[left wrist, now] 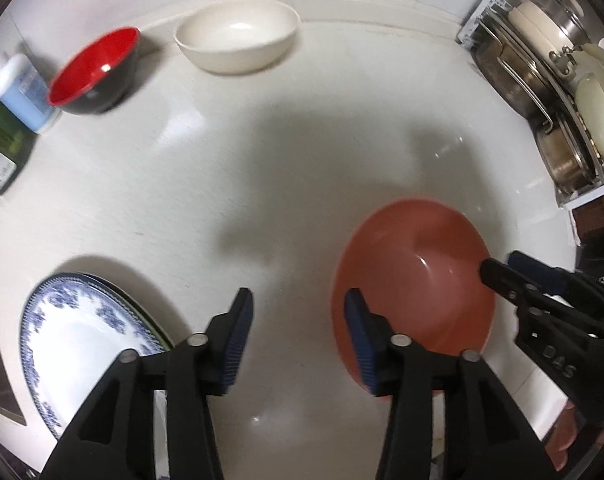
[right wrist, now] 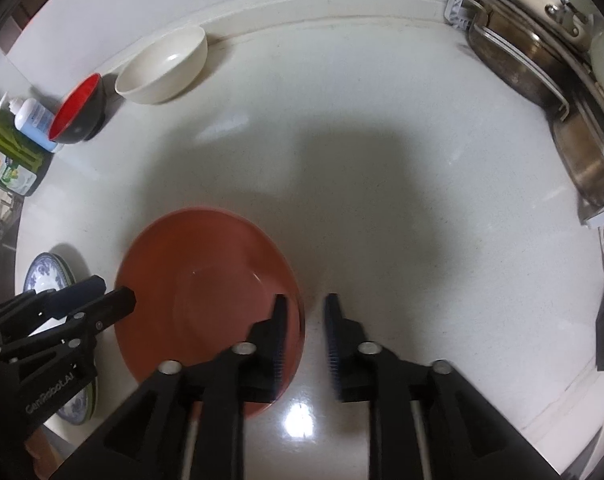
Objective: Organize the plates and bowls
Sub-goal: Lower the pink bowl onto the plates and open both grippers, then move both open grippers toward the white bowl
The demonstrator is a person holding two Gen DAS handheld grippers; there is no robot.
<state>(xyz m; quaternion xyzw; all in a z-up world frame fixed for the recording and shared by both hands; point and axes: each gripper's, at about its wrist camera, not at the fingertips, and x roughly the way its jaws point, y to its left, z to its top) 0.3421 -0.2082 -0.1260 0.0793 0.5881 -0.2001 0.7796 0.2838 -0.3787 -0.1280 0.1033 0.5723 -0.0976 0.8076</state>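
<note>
Counter [right wrist: 381, 128] bare mid-span, orange bowl [left wrist: 413, 276] between both jaws, all released.

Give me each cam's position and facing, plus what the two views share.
Left wrist: on the left gripper, looking down at the white countertop; its own open fingers show, right gripper entering from the right.
Right wrist: on the right gripper, same downward aim; own open fingers, left gripper at left.
Shared: terracotta bowl, cream bowl, red-and-black bowl, blue-patterned plate.
</note>
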